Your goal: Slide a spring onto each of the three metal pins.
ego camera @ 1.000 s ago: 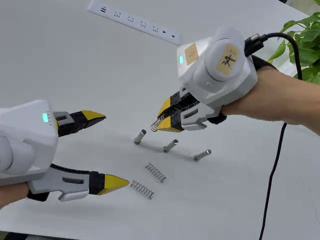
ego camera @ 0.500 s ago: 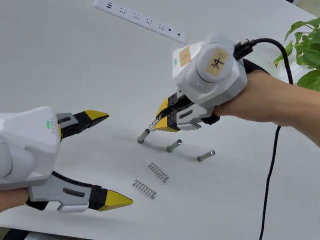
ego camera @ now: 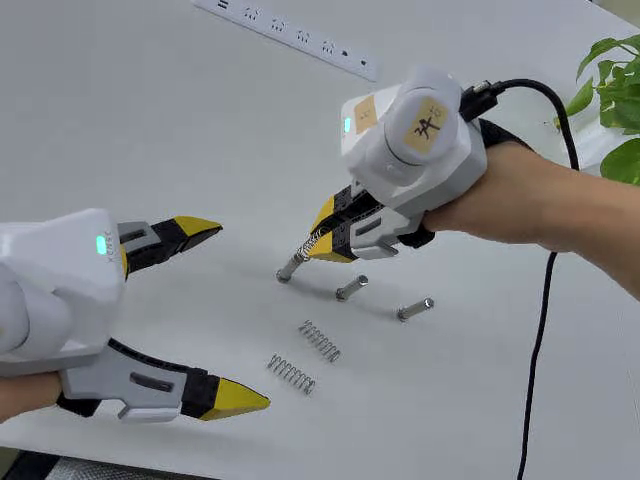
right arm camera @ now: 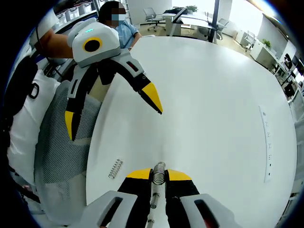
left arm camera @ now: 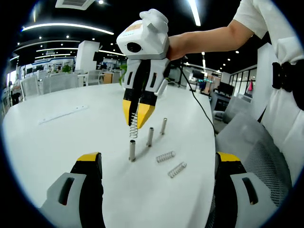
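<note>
Three short metal pins stand in a row on the white table: left pin (ego camera: 290, 268), middle pin (ego camera: 350, 288), right pin (ego camera: 414, 309). My right gripper (ego camera: 322, 245) is shut on a spring (ego camera: 311, 244) that hangs tilted, its lower end just above the left pin's top. In the left gripper view that spring (left arm camera: 134, 126) dangles over the left pin (left arm camera: 132, 150). In the right gripper view the spring (right arm camera: 158, 172) sits between the yellow tips, with the pin (right arm camera: 153, 202) below. Two loose springs (ego camera: 320, 340) (ego camera: 290, 373) lie in front of the pins. My left gripper (ego camera: 237, 315) stands open at the lower left, holding nothing.
A white power strip (ego camera: 290, 35) lies at the table's far side. A black cable (ego camera: 545, 300) trails from the right gripper toward the table's near edge. Green plant leaves (ego camera: 610, 90) stand at the right. A mesh chair (right arm camera: 61, 142) is beside the table.
The right gripper has carried its spring closer to the left pin, so the spring's lower end is now just over the pin's top. The left gripper stays open, about where it was.
</note>
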Demonstrator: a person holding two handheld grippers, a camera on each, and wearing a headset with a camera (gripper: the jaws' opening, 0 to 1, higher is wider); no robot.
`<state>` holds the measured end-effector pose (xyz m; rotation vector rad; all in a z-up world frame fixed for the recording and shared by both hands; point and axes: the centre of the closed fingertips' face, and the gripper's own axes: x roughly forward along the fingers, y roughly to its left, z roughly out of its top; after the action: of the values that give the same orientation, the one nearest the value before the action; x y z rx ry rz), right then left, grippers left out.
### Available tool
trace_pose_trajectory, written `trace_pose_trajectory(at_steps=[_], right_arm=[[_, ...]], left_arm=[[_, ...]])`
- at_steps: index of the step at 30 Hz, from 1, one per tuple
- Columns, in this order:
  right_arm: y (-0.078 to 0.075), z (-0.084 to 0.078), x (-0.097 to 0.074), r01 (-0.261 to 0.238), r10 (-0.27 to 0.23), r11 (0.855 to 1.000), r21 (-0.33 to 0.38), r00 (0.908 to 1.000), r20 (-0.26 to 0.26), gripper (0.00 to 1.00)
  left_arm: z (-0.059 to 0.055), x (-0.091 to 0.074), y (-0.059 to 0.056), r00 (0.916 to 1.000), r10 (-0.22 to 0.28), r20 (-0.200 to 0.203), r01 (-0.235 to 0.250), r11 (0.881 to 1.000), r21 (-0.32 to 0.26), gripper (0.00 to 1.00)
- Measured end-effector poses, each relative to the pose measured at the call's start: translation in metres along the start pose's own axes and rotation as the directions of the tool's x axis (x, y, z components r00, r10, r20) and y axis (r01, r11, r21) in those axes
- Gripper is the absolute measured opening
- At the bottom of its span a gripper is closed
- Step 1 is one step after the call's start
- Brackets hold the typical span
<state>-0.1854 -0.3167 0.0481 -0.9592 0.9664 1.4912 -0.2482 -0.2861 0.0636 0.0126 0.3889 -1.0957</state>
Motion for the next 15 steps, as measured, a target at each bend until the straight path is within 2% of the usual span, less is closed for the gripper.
trace_pose_trajectory(at_steps=[15], right_arm=[[-0.0018, -0.0015, 0.0089, -0.007, 0.007, 1.000, -0.002, 1.0000, -0.004, 0.07]], left_arm=[[-0.0009, 0.0017, -0.0012, 1.0000, -0.004, 0.005, 0.004, 1.000, -0.011, 0.98]])
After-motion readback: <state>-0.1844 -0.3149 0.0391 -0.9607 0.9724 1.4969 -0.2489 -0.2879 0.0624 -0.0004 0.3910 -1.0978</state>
